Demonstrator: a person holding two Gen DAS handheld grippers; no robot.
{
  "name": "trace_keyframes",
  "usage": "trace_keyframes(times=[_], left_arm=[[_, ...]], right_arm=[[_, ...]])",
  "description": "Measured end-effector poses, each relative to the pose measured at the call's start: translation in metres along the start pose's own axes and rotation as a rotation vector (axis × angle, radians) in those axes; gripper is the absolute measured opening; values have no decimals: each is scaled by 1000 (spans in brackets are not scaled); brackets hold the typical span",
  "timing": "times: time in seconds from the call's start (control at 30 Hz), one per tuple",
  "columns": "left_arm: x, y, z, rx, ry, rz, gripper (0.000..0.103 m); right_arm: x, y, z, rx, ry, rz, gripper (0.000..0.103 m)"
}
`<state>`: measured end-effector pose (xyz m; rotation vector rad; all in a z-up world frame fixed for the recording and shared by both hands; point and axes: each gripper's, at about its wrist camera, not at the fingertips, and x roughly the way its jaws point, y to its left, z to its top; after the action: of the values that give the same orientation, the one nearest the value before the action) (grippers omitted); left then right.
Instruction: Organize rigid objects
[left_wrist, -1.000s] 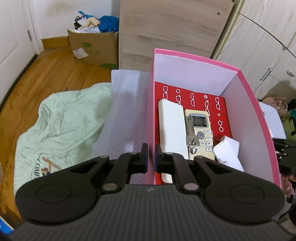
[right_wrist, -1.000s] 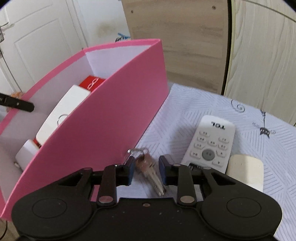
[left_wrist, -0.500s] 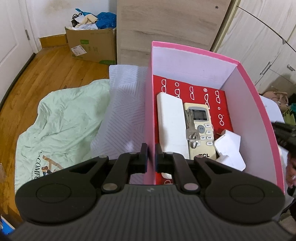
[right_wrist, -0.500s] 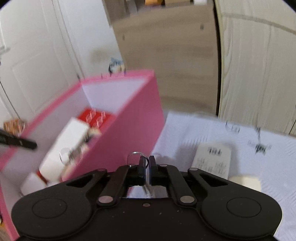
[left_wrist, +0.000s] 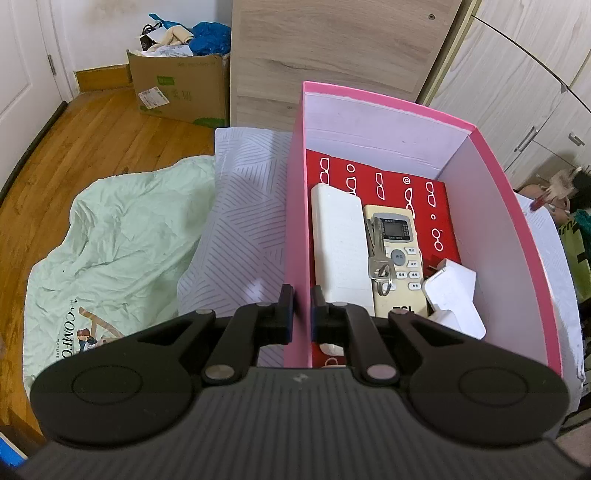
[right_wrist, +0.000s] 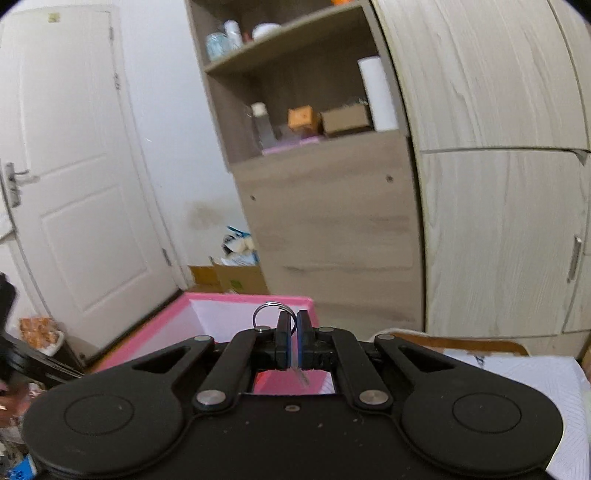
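In the left wrist view my left gripper (left_wrist: 298, 306) is shut on the left wall of the pink box (left_wrist: 295, 206), one finger on each side. Inside the box lie a white power bank (left_wrist: 340, 243), a cream remote (left_wrist: 400, 258) with a bunch of keys (left_wrist: 378, 266) on it, a white charger (left_wrist: 454, 295) and a red patterned case (left_wrist: 388, 181). In the right wrist view my right gripper (right_wrist: 294, 325) is shut on a second set of keys. Its key ring (right_wrist: 271, 314) sticks up at the fingertips, above the pink box (right_wrist: 236, 299).
A wood wardrobe (right_wrist: 498, 184) and open shelves (right_wrist: 303, 92) stand behind the box, with a white door (right_wrist: 74, 166) to the left. The box rests on a striped white sheet (left_wrist: 243, 206). A green cloth (left_wrist: 122, 236), a wooden floor (left_wrist: 74, 147) and a cardboard carton (left_wrist: 181, 92) lie to its left.
My right gripper shut on the keys that lay on the sheet beside the box and rose with them, tilting up until the box rim lies below. My left gripper kept its hold.
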<state>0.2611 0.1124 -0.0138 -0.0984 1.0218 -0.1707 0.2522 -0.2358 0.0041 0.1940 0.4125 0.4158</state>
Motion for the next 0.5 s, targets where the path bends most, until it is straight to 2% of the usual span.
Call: trace_keyframes(times=[0.2, 0.3, 0.5], left_arm=[[0, -3, 0, 11, 8, 6, 7], [0, -6, -2, 47, 23, 17, 7], [-3, -13, -6, 101, 23, 43, 7]], right_arm=[[-7, 33, 6, -4, 47, 122, 5], [-2, 59, 2, -2, 119, 186, 5], [24, 101, -18, 38, 321, 312, 5]])
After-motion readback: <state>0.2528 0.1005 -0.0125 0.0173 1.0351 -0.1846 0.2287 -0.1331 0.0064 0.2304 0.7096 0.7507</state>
